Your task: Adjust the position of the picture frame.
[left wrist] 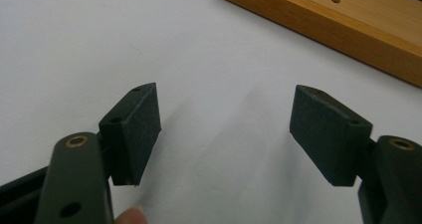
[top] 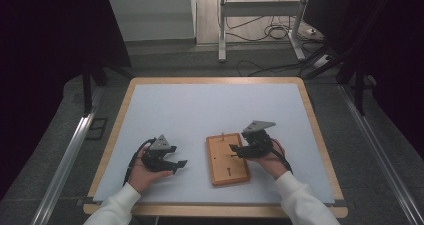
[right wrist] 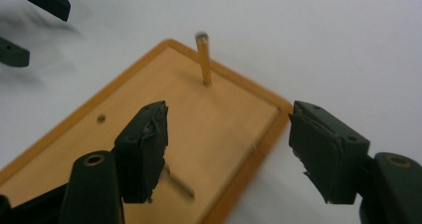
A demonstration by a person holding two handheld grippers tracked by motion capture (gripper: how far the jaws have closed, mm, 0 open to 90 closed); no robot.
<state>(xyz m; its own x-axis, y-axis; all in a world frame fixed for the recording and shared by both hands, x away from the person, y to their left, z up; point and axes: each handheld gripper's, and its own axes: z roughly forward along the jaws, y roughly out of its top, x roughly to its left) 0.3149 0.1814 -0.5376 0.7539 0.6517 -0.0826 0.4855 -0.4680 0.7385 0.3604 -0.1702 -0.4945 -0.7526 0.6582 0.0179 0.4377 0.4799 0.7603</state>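
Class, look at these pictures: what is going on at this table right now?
A person holds a gripper in each hand over a white table. The right gripper hangs open above a wooden board, with nothing between its jaws. One thin wooden peg stands upright in the board near its far edge. The left gripper is open too, empty, resting off to the side of the board.

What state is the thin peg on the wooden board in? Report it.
Upright: the peg stands in a hole near the end of the board, apart from the right tongs.
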